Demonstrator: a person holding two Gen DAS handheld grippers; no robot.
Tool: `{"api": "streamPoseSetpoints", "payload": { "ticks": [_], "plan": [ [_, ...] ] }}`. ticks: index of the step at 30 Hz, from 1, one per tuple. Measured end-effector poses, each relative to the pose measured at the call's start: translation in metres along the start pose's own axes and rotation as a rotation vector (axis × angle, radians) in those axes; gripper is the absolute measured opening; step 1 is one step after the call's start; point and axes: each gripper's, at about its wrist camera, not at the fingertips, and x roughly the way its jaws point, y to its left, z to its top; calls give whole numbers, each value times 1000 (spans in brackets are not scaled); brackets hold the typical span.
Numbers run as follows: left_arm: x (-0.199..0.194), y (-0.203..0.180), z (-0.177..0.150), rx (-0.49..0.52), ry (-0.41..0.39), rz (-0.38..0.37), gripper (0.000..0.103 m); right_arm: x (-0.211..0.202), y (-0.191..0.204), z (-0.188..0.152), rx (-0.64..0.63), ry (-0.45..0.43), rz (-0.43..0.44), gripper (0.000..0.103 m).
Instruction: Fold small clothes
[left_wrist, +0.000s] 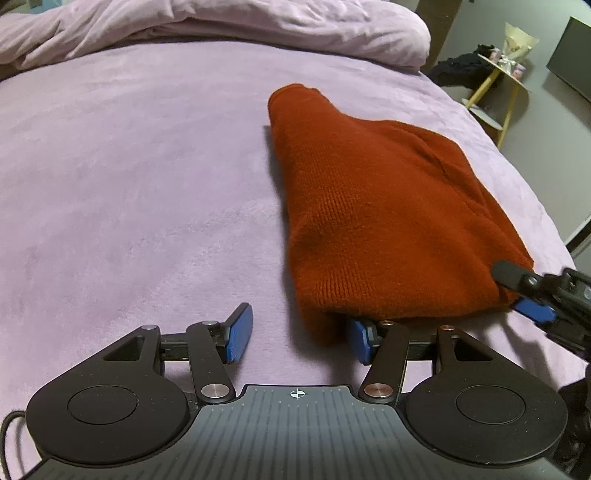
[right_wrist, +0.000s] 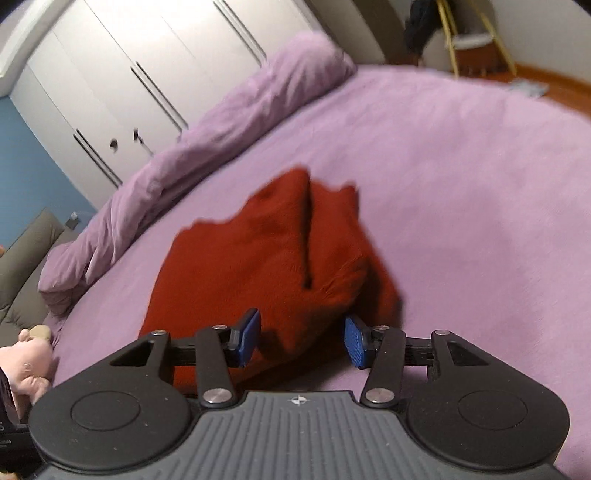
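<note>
Garment: rust-red knitted sweater, folded into a thick bundle, is lying on the lilac plush bedspread, toward its right side.
Left gripper: is hovering at the bundle's near corner, blue pads spread, gripping nothing.
Right gripper: is standing spread around the near red edge, pads not pressing it.
Behind: rumpled lilac duvet is lying along the far edge.

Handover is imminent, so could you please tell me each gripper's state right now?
Left gripper: open, holding nothing.
Right gripper: open around the red knit garment's edge, not pressing it.
</note>
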Motion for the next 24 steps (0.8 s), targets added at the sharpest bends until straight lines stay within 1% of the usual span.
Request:
{"api": "streamPoseSetpoints", "payload": {
  "ticks": [1, 2, 4, 5, 6, 8, 9, 10, 11, 12, 13, 14, 15, 16, 18, 19, 20, 21, 22, 23, 24],
  "plan": [
    [0, 0, 0, 2, -2, 3, 60, 4, 0, 1, 29, -6, 19, 33],
    [1, 0, 0, 3, -4, 6, 60, 6, 0, 1, 51, -16, 31, 15],
    [0, 0, -1, 8, -7, 19, 61, 12, 1, 4, 75, -14, 7, 13],
    [-1, 0, 0, 14, -12, 32, 61, 12, 3, 5, 78, -12, 11, 11],
    [-3, 1, 0, 19, -21, 49, 62, 9, -1, 8, 135, -22, 89, 11],
    [-5, 4, 0, 8, -26, 61, 64, 2, -29, 8, 384, -32, 324, 11],
    [-6, 7, 0, -7, -19, 55, 67, -1, -41, 7, 469, -48, 383, 11],
    [-6, 9, 0, -19, -12, 46, 67, -1, -49, 6, 497, -55, 366, 11],
    [-6, 11, -1, -26, -1, 34, 67, 0, -52, 7, 470, -48, 293, 11],
    [-7, 12, -2, -30, 11, 26, 67, 4, -52, 7, 408, -17, 182, 11],
    [-7, 13, -3, -34, 25, 20, 67, 11, -49, 5, 310, 35, 49, 10],
    [-11, 15, -4, -34, 36, 17, 67, 13, -46, 3, 254, 34, 29, 11],
    [-14, 17, -5, -32, 44, 19, 65, 8, -41, 3, 210, 18, 28, 16],
    [-20, 21, -6, -31, 50, 30, 64, 2, -33, 5, 153, 14, 10, 20],
    [-32, 32, -6, -26, 43, 76, 64, -12, -22, 10, 77, -14, -61, 35],
    [-38, 38, -5, -17, 22, 117, 64, -18, -20, 13, 55, -32, -109, 35],
    [-44, 41, -2, -2, -11, 181, 64, -27, -18, 16, 39, -61, -171, 36],
    [-48, 42, 2, 9, -41, 228, 64, -34, -14, 20, 23, -107, -236, 37],
    [-49, 42, 7, 7, -64, 249, 64, -39, -8, 23, 5, -143, -258, 37],
    [-48, 42, 15, -14, -74, 248, 64, -39, 0, 26, -18, -169, -239, 37],
    [-44, 42, 23, -47, -70, 233, 64, -33, 9, 30, -47, -162, -190, 37]
  ]
}}
